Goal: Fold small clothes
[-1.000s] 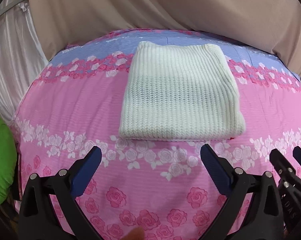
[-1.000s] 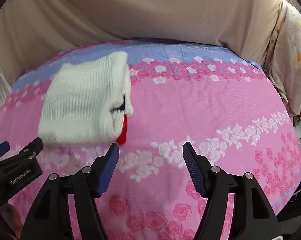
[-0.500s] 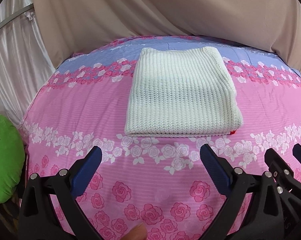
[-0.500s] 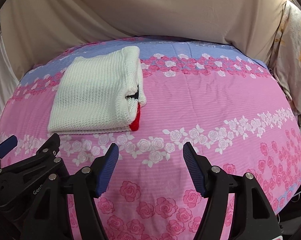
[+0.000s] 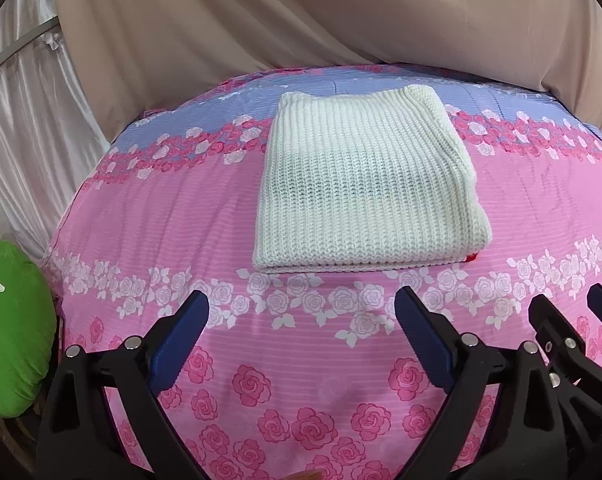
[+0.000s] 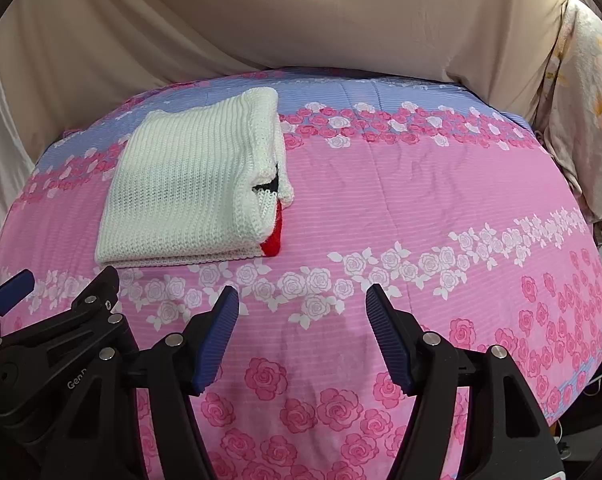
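A cream knitted sweater lies folded into a neat rectangle on the pink rose-print bedspread. In the right wrist view the same sweater shows red and black patches at its right folded edge. My left gripper hovers above the bedspread in front of the sweater's near edge; its jaws are closing slightly, still wide, with nothing between them. My right gripper stands open to the right of the sweater, empty. Each gripper shows at the edge of the other's view.
A beige cloth hangs behind the bed. A green cushion sits at the left edge of the bed. Pale curtains hang at the left. A floral fabric hangs at the right.
Both views have pulled back from the sweater, which now sits higher and farther in the frames. The left jaws have narrowed a little. The sweater has not moved.
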Demonstrator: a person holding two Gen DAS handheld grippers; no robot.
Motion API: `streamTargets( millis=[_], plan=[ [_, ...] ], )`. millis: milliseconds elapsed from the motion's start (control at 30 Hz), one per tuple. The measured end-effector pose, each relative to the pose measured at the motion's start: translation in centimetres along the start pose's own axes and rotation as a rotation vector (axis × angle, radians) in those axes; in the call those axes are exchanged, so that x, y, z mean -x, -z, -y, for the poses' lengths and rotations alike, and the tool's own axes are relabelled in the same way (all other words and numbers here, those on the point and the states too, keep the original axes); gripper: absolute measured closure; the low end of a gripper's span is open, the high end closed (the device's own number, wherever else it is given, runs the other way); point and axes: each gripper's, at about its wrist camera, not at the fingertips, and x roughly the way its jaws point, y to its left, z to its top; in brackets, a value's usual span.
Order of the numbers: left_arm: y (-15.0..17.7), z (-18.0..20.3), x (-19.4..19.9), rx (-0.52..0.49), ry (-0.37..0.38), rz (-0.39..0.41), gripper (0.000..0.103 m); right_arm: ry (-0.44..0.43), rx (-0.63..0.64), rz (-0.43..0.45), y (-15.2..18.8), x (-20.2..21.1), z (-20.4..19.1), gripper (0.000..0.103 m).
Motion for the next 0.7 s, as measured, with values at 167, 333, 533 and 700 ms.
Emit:
streamTargets(
  millis=[167, 333, 533, 700],
  plan=[
    [-0.1, -0.1, -0.1, 0.003, 0.0, -0.005, 0.013, 0.008, 0.003, 0.003, 0.0, -0.1, -0.3, 0.038],
    [-0.3, -0.2, -0.4, 0.011, 0.002, -0.017, 0.013, 0.013, 0.009, 0.004, -0.2, -0.2, -0.4, 0.038],
    [-0.3, -0.6, -0.8, 0.04, 0.025, -0.04, 0.013, 0.023, 0.018, 0.009, -0.5, -0.3, -0.4, 0.038],
    [-0.2, -0.8, -1.4, 0.07, 0.054, -0.063, 0.012, 0.026, 0.025, 0.014, -0.6, -0.2, -0.6, 0.039]
  ],
)
